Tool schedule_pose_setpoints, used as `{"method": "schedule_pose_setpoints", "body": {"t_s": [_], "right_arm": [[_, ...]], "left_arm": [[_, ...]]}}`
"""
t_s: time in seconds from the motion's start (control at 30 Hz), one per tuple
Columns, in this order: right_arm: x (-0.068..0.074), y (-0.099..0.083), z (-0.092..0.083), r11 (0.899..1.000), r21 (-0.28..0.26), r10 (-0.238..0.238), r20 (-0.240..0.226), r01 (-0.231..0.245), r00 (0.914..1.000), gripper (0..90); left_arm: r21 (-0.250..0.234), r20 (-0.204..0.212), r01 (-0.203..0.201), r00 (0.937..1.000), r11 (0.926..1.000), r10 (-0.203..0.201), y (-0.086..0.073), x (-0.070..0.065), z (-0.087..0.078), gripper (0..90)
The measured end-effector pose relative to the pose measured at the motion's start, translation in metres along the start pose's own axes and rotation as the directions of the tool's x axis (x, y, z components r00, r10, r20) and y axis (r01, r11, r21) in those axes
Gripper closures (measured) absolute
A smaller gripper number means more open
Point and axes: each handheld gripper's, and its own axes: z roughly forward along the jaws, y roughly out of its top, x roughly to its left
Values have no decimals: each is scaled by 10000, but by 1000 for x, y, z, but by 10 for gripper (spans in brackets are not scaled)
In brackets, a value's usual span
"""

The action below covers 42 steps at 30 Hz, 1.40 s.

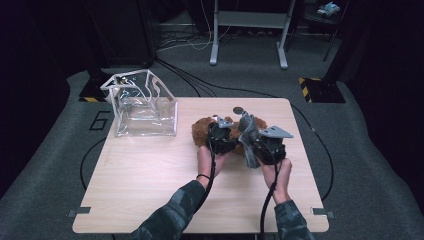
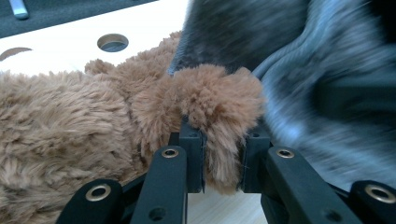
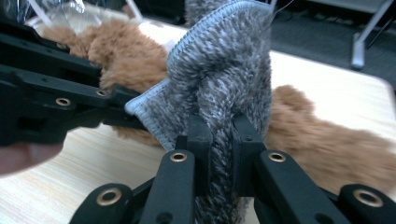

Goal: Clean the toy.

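A brown plush toy (image 1: 205, 129) lies on the wooden table (image 1: 150, 175) right of centre. My left gripper (image 1: 220, 134) is shut on a tuft of the brown plush toy (image 2: 93, 121), pinched between its black jaws (image 2: 222, 163). My right gripper (image 1: 255, 142) is shut on a grey fuzzy cloth (image 3: 224, 74), which stands up between its jaws (image 3: 219, 154) just above the brown plush toy (image 3: 322, 140). In the left gripper view the grey fuzzy cloth (image 2: 303, 56) hangs blurred at the right. The left gripper's black frame (image 3: 51, 98) reaches in from the left of the right gripper view.
A clear plastic bag with white handles (image 1: 142, 102) stands open at the table's back left. A round hole (image 2: 112, 42) shows in the tabletop behind the toy. Cables and a metal stand's legs (image 1: 247, 30) lie on the floor beyond the table.
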Motion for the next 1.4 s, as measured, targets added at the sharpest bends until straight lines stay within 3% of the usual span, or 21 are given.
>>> {"method": "schedule_pose_setpoints", "body": {"t_s": [0.07, 0.13, 0.33, 0.47, 0.5, 0.63, 0.8, 0.83, 0.93, 1.0, 1.07, 1.17, 1.33, 1.4], "right_arm": [[2, 0, 6, 10000, 80, 14, -56, -14, 10000, 811], [10, -1, 26, 9996, 251, -129, -205, 134, 9997, 811], [9, 0, 44, 9982, 582, -137, 111, 130, 9998, 812], [-3, -2, 49, 9970, 773, -1, 528, -40, 9986, 813], [-12, -3, 47, 9960, 843, 219, 869, -293, 9960, 814], [-35, -8, 43, 9933, 894, 602, 1396, -732, 9884, 814], [-60, -13, 38, 9884, 890, 1012, 2201, -1233, 9702, 816], [-71, -16, 34, 9844, 850, 1276, 2555, -1537, 9584, 816], [-78, -19, 30, 9826, 746, 1445, 2660, -1698, 9531, 815], [-74, -19, 23, 9850, 619, 1407, 2549, -1614, 9567, 815], [-60, -15, 16, 9917, 397, 1111, 2116, -1222, 9710, 814], [-39, -11, 14, 9967, 242, 729, 1663, -779, 9834, 814], [-19, -5, 12, 9988, -14, 482, 1287, -484, 9905, 814], [-11, -2, 5, 9988, -219, 471, 1143, -449, 9923, 814]], "left_arm": [[14, 53, 111, 9999, 9999, -111, 0, 2, 1, 762], [129, -18, 166, 9999, 9998, -166, 1, 5, 1, 762], [82, 82, 501, 9987, 9987, -502, 0, 12, 1, 761], [111, 138, 504, 9986, 9987, -506, 1, 14, 0, 760], [129, 140, 497, 9987, 9987, -499, 1, 15, 0, 760], [192, 217, 592, 9980, 9981, -596, 1, 19, 0, 759], [249, 202, 605, 9979, 9979, -610, 1, 21, 0, 757], [296, 241, 650, 9975, 9974, -657, 1, 22, 0, 757], [340, 217, 692, 9973, 9970, -699, 2, 24, 1, 756], [387, 239, 762, 9967, 9963, -772, 3, 25, 1, 756], [331, 275, 1022, 9943, 9942, -1031, 4, 24, 2, 756], [352, 299, 882, 9956, 9955, -893, 6, 24, 0, 756], [219, 439, 855, 9953, 9961, -864, 9, 20, -6, 757], [-40, 593, 981, 9935, 9952, -977, 13, 17, -11, 757]]}}
